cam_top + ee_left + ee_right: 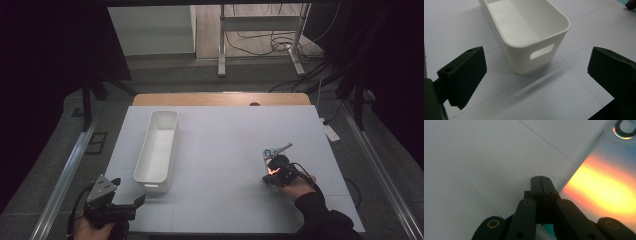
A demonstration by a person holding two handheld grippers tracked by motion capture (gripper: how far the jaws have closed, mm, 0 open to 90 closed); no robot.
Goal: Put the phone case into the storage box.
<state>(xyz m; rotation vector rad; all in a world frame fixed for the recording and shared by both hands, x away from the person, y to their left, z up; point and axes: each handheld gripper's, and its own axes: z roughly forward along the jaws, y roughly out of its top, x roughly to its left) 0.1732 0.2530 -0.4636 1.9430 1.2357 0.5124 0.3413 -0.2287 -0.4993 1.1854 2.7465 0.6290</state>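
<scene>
On surface at right, right gripper [274,169] fingers pinched on thin shiny tool [276,150], left gripper [131,204] wide by white bin [157,150]; edge grip could slip w/ tool dropping short.

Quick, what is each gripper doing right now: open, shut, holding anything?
Left gripper: open, holding nothing, facing the white bin.
Right gripper: shut on a flat shiny metal tool.

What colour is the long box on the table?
The box is plain white all over, inside and out. It shows best in the left gripper view.
</scene>
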